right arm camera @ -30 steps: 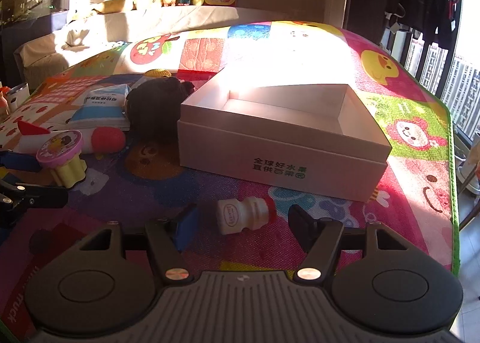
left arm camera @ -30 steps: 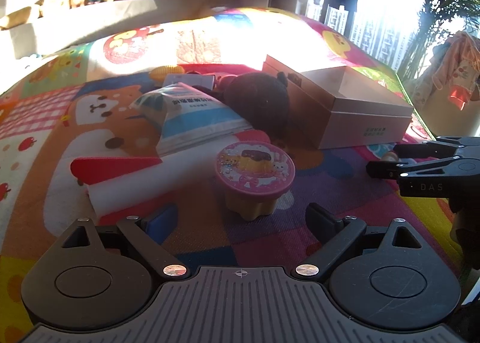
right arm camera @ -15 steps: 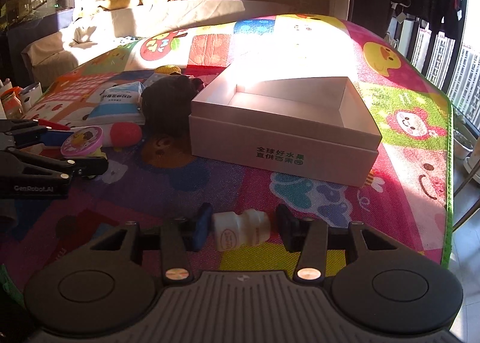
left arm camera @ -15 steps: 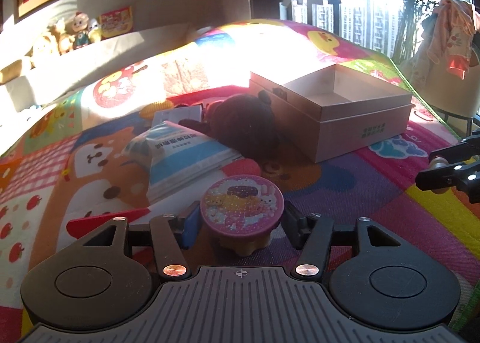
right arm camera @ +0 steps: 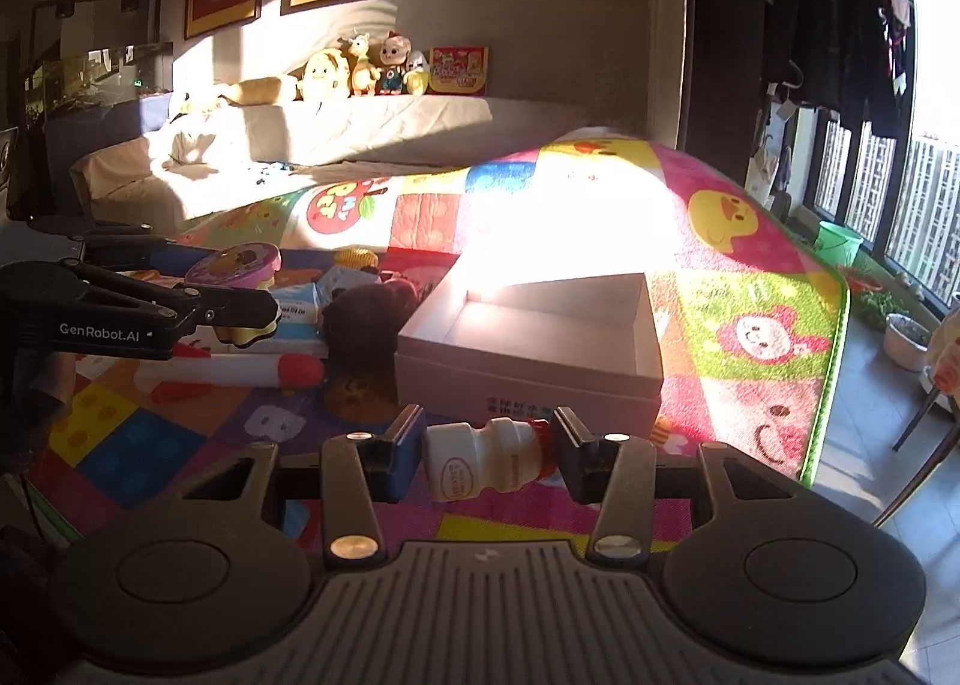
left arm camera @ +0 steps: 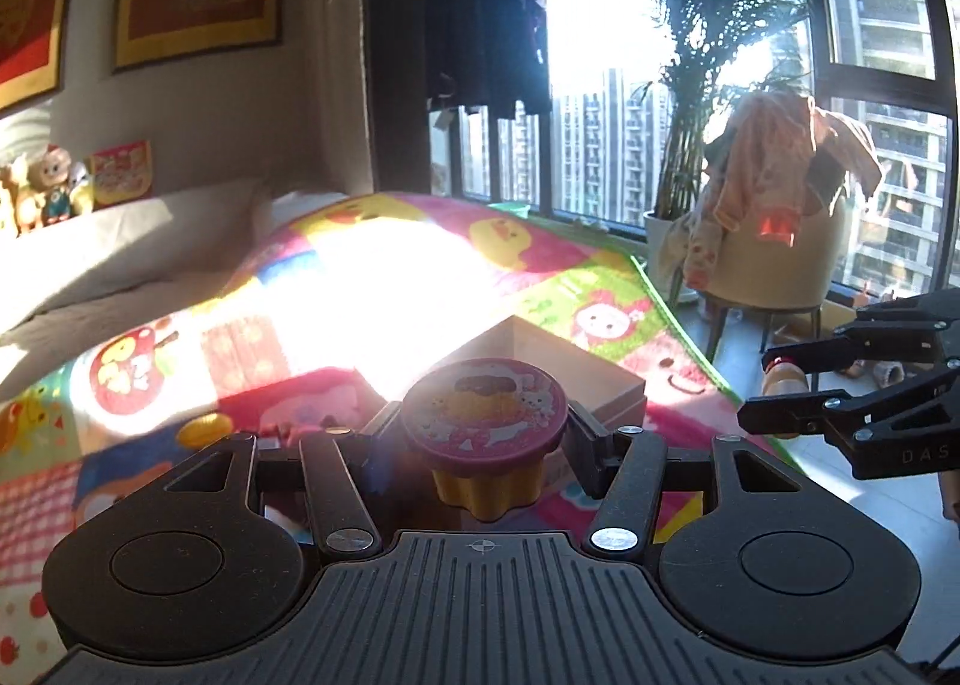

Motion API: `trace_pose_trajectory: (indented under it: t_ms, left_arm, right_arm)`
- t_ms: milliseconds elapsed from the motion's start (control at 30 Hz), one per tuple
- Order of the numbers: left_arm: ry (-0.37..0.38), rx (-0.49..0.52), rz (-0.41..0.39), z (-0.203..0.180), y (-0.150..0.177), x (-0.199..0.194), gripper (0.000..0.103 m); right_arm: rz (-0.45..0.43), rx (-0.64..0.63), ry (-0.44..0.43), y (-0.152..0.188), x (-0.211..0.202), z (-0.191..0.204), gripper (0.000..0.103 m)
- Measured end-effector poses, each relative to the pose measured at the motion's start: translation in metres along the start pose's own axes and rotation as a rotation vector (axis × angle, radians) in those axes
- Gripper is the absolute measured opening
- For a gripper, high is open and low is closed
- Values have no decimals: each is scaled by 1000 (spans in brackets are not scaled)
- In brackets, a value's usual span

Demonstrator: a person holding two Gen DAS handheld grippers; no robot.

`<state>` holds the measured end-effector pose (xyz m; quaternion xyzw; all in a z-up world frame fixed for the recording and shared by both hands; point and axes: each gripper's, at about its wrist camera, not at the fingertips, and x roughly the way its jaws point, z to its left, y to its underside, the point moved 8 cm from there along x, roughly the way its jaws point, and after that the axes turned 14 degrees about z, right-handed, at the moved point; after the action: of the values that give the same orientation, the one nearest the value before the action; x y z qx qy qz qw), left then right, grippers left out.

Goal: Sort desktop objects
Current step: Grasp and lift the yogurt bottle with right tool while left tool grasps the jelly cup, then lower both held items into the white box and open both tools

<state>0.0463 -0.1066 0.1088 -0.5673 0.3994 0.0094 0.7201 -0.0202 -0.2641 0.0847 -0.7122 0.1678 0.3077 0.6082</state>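
My left gripper (left arm camera: 480, 439) is shut on a yellow pudding cup with a pink lid (left arm camera: 485, 428) and holds it in the air, in front of the open white box (left arm camera: 558, 361). It also shows at the left of the right wrist view (right arm camera: 240, 289). My right gripper (right arm camera: 485, 454) is shut on a small white yogurt bottle with a red cap (right arm camera: 483, 460), held sideways above the mat, just before the box (right arm camera: 528, 349). The right gripper appears at the right of the left wrist view (left arm camera: 780, 394).
On the colourful play mat (right arm camera: 750, 277) left of the box lie a dark brown plush (right arm camera: 366, 313), a white and red roll (right arm camera: 240, 372), a blue-white packet (right arm camera: 300, 313) and a yellow item (right arm camera: 357, 258). A chair with clothes (left arm camera: 774, 241) stands past the mat edge.
Both grippers have closed on their objects and lifted them off the mat: the left with the pudding cup, the right with the yogurt bottle. Both have moved toward the box.
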Motion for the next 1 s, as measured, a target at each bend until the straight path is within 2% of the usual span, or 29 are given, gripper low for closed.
trace_pose_trajectory:
  t_ms: [133, 267, 300, 333, 367, 400, 433, 500, 567, 733, 867, 1000]
  left_arm:
    - [24, 7, -60, 1, -57, 24, 61]
    - [91, -51, -75, 10, -112, 63, 63]
    - [108, -69, -79, 14, -122, 72, 68]
    - [121, -91, -80, 20, -128, 78, 84]
    - [127, -113, -82, 25, -130, 82, 95]
    - [126, -141, -87, 33, -128, 84, 97]
    - [118, -151, -88, 39, -122, 84, 97]
    - [71, -140, -72, 52, -99, 83, 99]
    - [-2, -126, -51, 64, -67, 79, 102]
    - [-133, -98, 56, 88, 17, 69, 103]
    - [-170, -174, 117, 105, 68, 50, 103]
    - [-191, -276, 143, 124, 103, 28, 103]
  right_arm:
    - [-111, 2, 98, -38, -9, -21, 46]
    - [-150, 35, 138, -82, 11, -48, 46]
    - [-164, 38, 137, -95, 22, -54, 46]
    - [-175, 38, 128, -105, 31, -58, 47]
    - [-165, 46, 123, -111, 43, -63, 57]
    - [-145, 76, 126, -115, 53, -68, 66]
    - [-139, 104, 122, -115, 60, -71, 77]
    - [-121, 103, 88, -105, 70, -69, 77]
    - [-97, 91, 81, -87, 79, -63, 85]
    - [15, 14, 78, -43, 102, -33, 87]
    - [52, -53, 53, -31, 108, -6, 95]
    - [56, -101, 1, -30, 106, 26, 98]
